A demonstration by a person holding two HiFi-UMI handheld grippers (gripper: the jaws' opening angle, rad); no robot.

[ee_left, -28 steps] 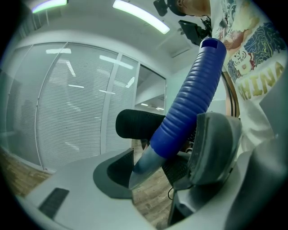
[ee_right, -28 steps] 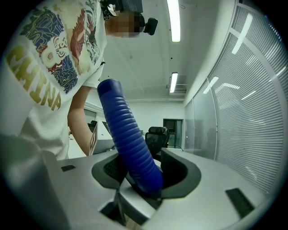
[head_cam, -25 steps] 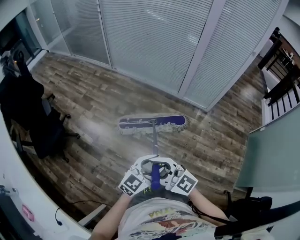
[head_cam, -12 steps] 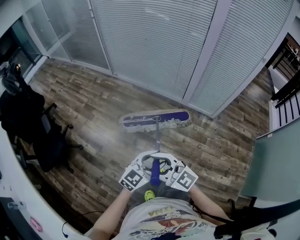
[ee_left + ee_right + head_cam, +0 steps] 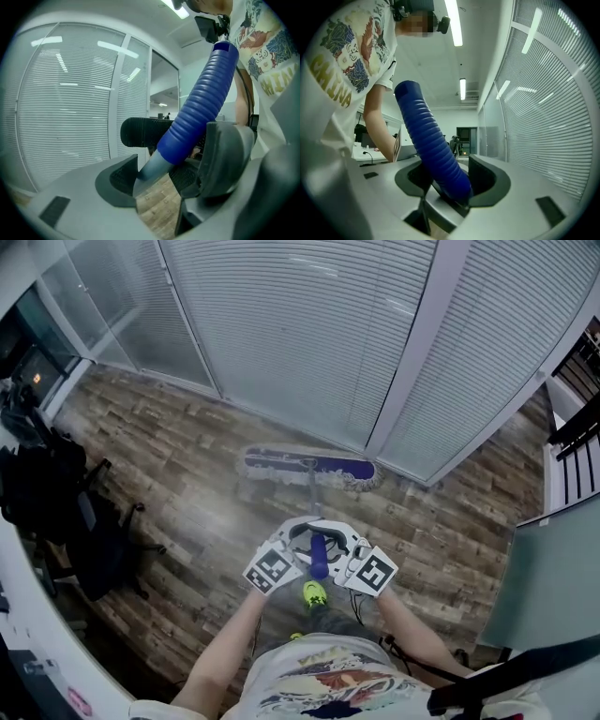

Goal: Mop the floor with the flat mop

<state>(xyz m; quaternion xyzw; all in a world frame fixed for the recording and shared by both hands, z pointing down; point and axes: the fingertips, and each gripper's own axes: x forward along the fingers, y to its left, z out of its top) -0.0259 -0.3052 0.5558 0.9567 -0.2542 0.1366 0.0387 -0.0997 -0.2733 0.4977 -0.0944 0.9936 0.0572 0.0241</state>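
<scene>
Left gripper [image 5: 302,536] & right gripper [image 5: 335,540] both clamp the flat mop's blue ribbed handle [image 5: 319,557], jaws wide round it. Mop head [image 5: 309,468] lies flat at the wood floor's [image 5: 178,451] far edge, by the glass partition [image 5: 300,334]. Prob. mid-stroke; next: draw it back w/o lifting the head.

Pole [image 5: 311,495] thin, faint btwn grip [image 5: 319,556] & mop head [image 5: 309,468]; head's right fringe blurred. Chair [image 5: 89,521] at left is a dark lump, parts not clear. Table [image 5: 553,568] on right cut off by edge, likewise railing [image 5: 577,427].
</scene>
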